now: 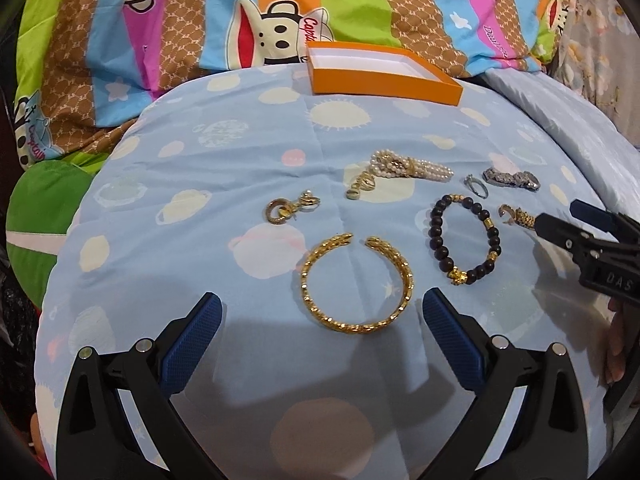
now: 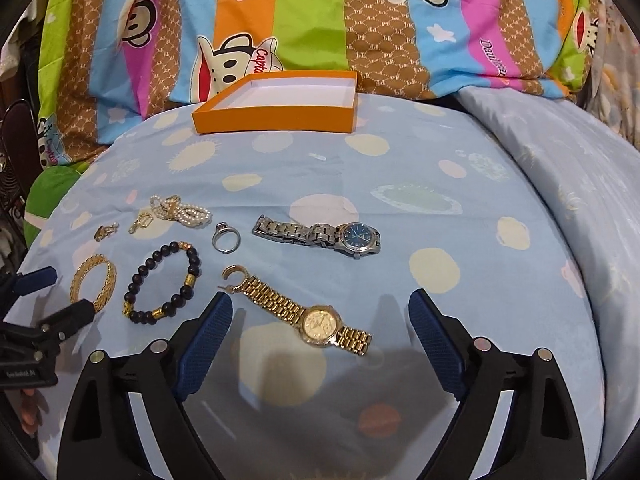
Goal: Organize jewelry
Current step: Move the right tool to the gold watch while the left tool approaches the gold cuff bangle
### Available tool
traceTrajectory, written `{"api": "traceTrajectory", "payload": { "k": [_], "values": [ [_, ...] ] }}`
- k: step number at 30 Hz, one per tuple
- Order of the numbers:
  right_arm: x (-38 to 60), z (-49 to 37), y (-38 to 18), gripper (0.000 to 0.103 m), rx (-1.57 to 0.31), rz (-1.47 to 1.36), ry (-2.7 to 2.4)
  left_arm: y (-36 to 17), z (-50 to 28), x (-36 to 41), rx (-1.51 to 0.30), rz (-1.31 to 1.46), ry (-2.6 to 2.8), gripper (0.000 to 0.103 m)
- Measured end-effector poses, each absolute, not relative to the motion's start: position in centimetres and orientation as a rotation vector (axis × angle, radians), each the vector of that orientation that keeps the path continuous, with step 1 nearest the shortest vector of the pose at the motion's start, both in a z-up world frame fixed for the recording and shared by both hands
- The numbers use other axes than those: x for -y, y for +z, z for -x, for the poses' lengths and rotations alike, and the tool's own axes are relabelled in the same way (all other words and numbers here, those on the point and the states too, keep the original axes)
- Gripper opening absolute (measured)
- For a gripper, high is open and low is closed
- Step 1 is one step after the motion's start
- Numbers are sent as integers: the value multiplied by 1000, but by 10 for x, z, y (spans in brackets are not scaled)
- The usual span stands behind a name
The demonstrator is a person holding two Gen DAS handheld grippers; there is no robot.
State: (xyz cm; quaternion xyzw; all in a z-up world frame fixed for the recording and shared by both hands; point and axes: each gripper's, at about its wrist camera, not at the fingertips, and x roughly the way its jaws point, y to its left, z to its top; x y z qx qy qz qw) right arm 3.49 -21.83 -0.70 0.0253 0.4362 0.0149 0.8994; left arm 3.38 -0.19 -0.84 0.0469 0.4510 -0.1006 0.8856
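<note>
Jewelry lies on a light blue bedsheet [image 1: 200, 240]. My left gripper [image 1: 320, 312] is open and empty, its jaws either side of a gold cuff bangle [image 1: 356, 280]. My right gripper [image 2: 320, 312] is open and empty, just in front of a gold watch [image 2: 312, 316]. Further out lie a black bead bracelet [image 2: 164, 284], a silver ring [image 2: 226, 238], a silver watch [image 2: 320, 236], a pearl bracelet [image 1: 408, 166] and small gold earrings [image 1: 292, 208]. An open, empty orange box [image 2: 280, 108] sits at the far edge of the sheet; it also shows in the left wrist view [image 1: 380, 76].
A colourful cartoon-monkey quilt [image 2: 320, 20] rises behind the box. A green cushion [image 1: 44, 208] lies at the left. The sheet folds up into a ridge at the right [image 2: 580, 184]. Each gripper shows at the edge of the other's view.
</note>
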Motion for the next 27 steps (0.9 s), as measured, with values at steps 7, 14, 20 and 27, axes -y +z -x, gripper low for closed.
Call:
{"api": "traceTrajectory", "payload": {
  "k": [7, 14, 20, 27],
  "values": [
    [217, -35, -12, 57, -940, -52, 61, -15, -41, 9, -965, -136, -216, 98],
    [214, -14, -9, 30, -960, -60, 73, -13, -39, 8, -945, -130, -223, 87],
    [208, -8, -8, 26, -961, -66, 71, -12, -38, 10, -933, -137, -233, 79],
    [201, -20, -10, 25, -939, -50, 37, -12, -39, 10, -932, -126, -241, 75]
  ]
}}
